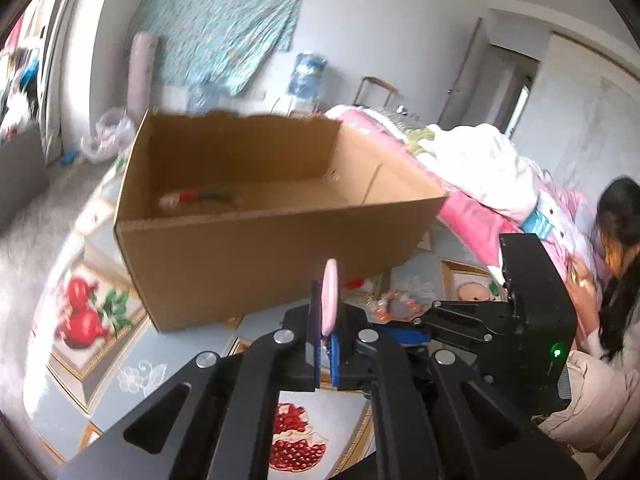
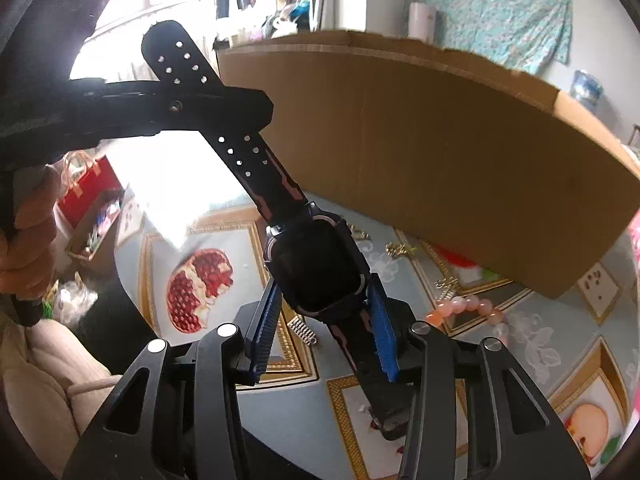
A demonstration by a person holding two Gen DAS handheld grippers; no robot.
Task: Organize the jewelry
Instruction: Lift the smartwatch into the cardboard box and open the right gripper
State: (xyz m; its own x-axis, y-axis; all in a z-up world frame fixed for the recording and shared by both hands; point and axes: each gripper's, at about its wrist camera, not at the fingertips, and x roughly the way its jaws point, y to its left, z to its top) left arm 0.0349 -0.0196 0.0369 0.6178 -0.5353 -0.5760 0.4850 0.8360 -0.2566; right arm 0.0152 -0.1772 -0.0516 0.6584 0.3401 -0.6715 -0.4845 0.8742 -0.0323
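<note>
My left gripper (image 1: 327,354) is shut on a thin pink disc-shaped piece (image 1: 330,295) that stands on edge between its blue pads, in front of an open cardboard box (image 1: 260,240). A beaded piece (image 1: 196,197) lies inside the box. My right gripper (image 2: 324,332) is shut on a black wristwatch (image 2: 314,270) by its case, the strap pointing up and to the left, beside the box's outer wall (image 2: 440,152). A pink bead bracelet (image 2: 468,309) lies on the table under the box's near corner; it also shows in the left wrist view (image 1: 396,304).
The table has a fruit-patterned cloth (image 1: 92,312). A small silver chain piece (image 2: 303,330) and gold-coloured pieces (image 2: 396,249) lie on it. A bed with pink bedding (image 1: 480,184) stands behind on the right. A person (image 1: 616,264) sits at the right. The right gripper's body (image 1: 532,312) is close by.
</note>
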